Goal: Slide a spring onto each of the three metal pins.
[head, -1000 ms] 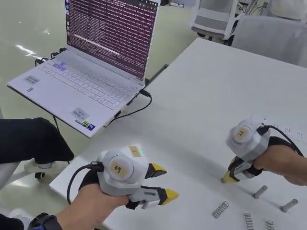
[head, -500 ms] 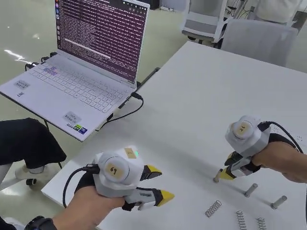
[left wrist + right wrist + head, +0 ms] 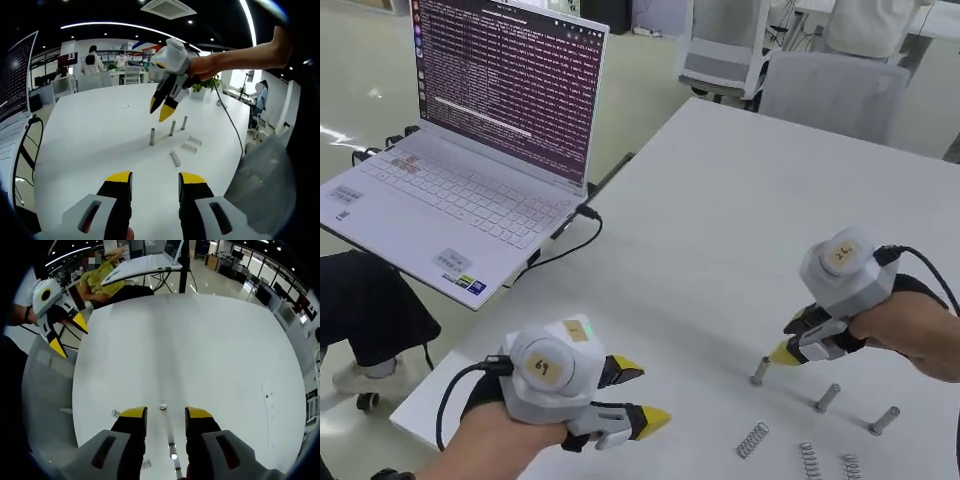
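Three short metal pins stand upright in a row on the white table [image 3: 720,200]: the first pin [image 3: 758,371], a second [image 3: 827,398] and a third [image 3: 883,420]. Three springs lie in front of them, one [image 3: 752,439] apart to the left and two [image 3: 809,460] [image 3: 850,466] at the frame's edge. My right gripper [image 3: 787,340] hovers open just above and right of the first pin, which its own view sees from above [image 3: 163,406] between the jaws [image 3: 166,413]. Open and empty, my left gripper [image 3: 638,393] [image 3: 156,178] points at the pins [image 3: 152,136] and springs [image 3: 175,158].
An open laptop [image 3: 470,170] sits on a stand left of the table, its cable [image 3: 565,245] trailing to the table edge. Office chairs [image 3: 840,95] stand beyond the far side. The table's near left corner [image 3: 405,410] is under my left hand.
The first pin, hidden at the right gripper's tips a second ago, now stands free beside them, and the right gripper has lifted slightly. The head camera has shifted.
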Demonstrator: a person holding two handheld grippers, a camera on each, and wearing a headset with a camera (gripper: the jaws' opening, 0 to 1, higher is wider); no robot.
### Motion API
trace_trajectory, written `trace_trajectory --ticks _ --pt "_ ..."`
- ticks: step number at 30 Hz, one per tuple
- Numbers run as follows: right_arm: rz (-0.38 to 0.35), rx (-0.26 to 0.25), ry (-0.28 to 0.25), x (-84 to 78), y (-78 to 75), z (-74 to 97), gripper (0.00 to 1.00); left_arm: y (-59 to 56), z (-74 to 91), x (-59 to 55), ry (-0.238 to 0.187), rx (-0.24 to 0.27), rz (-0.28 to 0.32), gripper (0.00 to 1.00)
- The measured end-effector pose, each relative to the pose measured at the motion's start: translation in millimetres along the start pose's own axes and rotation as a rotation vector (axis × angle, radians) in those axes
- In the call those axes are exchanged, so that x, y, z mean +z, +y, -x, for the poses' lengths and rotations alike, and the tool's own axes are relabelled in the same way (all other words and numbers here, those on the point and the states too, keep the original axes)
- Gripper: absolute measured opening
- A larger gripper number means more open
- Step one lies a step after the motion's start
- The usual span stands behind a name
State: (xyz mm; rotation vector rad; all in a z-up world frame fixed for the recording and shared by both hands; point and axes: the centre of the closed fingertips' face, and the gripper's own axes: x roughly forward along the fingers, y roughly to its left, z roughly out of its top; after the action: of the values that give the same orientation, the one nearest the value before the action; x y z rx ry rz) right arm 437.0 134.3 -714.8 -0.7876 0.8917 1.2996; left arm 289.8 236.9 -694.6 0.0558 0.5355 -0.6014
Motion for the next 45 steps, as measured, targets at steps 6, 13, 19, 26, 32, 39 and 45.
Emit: trace_trajectory --ticks 6,13,19,26,32,39,45 --pt "-0.043 -0.014 -0.042 -0.5 -2.4 12.2 0.29 1.4 0.2 1.8 -0.005 0.002 0.004 0.30" --pt "-0.101 -0.029 -0.109 -3.2 -1.5 26.8 0.31 2.9 0.3 3.7 -0.007 -0.001 0.003 0.31" --pt "-0.156 -0.052 -0.168 -4.0 -1.3 38.5 0.33 3.6 1.2 6.8 -0.007 -0.004 0.001 0.31" --pt "-0.227 -0.057 -0.247 -9.0 11.1 55.0 0.36 6.5 0.8 7.9 -0.004 -0.005 -0.005 0.31" --pt "-0.292 -0.078 -0.315 -20.4 16.1 62.0 0.39 8.1 -0.6 10.7 -0.014 -0.004 0.006 0.31" --pt "-0.390 -0.107 -0.398 -37.5 20.5 74.9 0.40 8.0 -1.8 13.2 -0.014 -0.011 0.006 0.33" --pt "-0.440 -0.140 -0.430 -56.2 26.6 85.2 0.42 7.3 -2.5 16.4 -0.018 -0.019 0.011 0.35"
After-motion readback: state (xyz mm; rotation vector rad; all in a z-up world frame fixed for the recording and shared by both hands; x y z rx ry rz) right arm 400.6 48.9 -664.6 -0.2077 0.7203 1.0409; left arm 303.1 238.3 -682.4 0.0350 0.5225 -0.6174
